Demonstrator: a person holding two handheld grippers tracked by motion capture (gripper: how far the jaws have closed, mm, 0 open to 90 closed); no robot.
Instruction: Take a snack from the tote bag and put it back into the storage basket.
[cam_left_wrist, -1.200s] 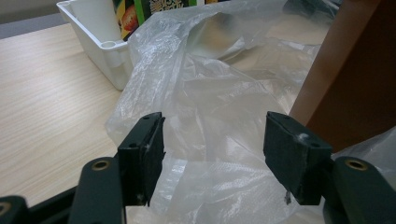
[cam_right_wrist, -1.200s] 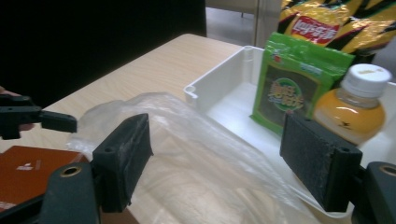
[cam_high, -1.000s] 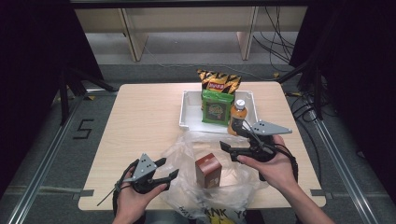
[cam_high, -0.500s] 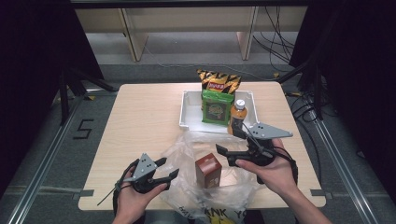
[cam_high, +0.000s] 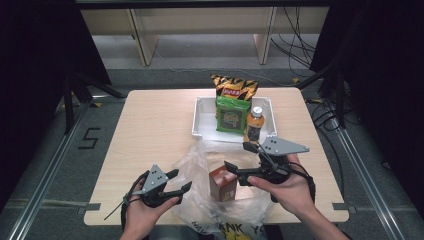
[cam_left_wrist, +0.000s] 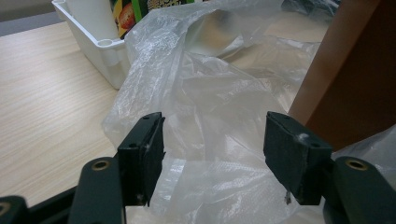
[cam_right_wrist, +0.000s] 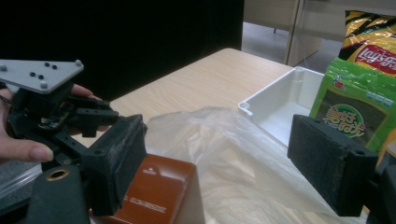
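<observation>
A brown carton (cam_high: 222, 183) stands upright inside a clear plastic bag (cam_high: 205, 160) at the table's near edge. My right gripper (cam_high: 239, 156) hovers just right of the carton's top. Its jaws have just been opening and stand wide, with nothing between them. In the right gripper view the carton (cam_right_wrist: 159, 191) sits low beside my right gripper (cam_right_wrist: 217, 168). My left gripper (cam_high: 179, 181) is open at the bag's left side. Seen from the left gripper view, my left gripper (cam_left_wrist: 215, 154) faces the crumpled bag (cam_left_wrist: 210, 93), with the carton (cam_left_wrist: 348, 70) at the right.
A white tray (cam_high: 199, 125) at the table's far middle holds a green snack pack (cam_high: 230, 116) and a yellow chip bag (cam_high: 234, 87). A capped drink bottle (cam_high: 255, 124) stands at the tray's right. Bare tabletop (cam_high: 150, 125) lies to the left.
My right gripper has shifted slightly left and toward the near edge, and its jaws stand a little wider. The carton, the bag and my left gripper have stayed put.
</observation>
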